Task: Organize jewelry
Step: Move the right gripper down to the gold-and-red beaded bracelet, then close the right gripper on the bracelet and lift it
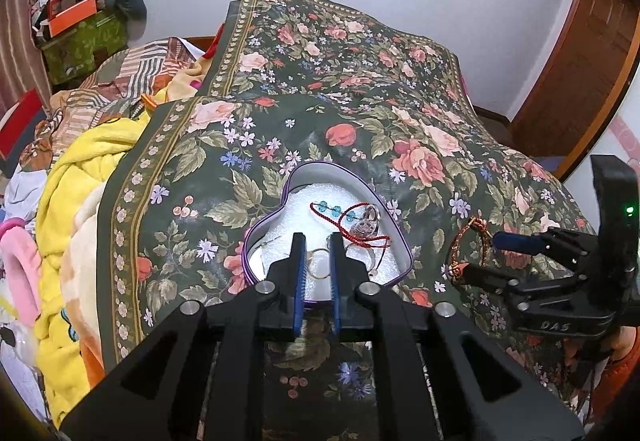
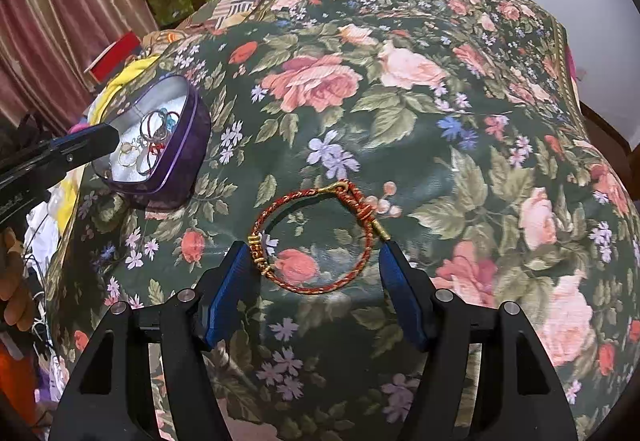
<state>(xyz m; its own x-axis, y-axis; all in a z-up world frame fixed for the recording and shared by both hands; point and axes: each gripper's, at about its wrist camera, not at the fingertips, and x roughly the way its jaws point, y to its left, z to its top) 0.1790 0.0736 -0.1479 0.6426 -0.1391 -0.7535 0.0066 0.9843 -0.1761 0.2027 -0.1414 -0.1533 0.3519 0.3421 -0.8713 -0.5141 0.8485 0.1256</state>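
Observation:
A purple heart-shaped tin [image 1: 267,220] with a white lining sits on the floral cloth. It holds a red cord with blue beads [image 1: 335,209], a silver ring piece [image 1: 365,225] and thin gold rings [image 1: 320,264]. My left gripper [image 1: 317,247] hovers over the tin's near part, jaws a small gap apart with nothing between them. A red-and-gold braided bracelet [image 2: 310,237] lies flat on the cloth. My right gripper [image 2: 314,251] is open, its fingers on either side of the bracelet. The tin [image 2: 182,169] shows at the left of the right wrist view.
The floral cloth [image 1: 360,89] covers a raised, uneven surface. Yellow and striped blankets [image 1: 80,177] are piled at the left. A green box with an orange box [image 1: 76,25] on it stands at the back left. A wooden door [image 1: 580,53] is at the right.

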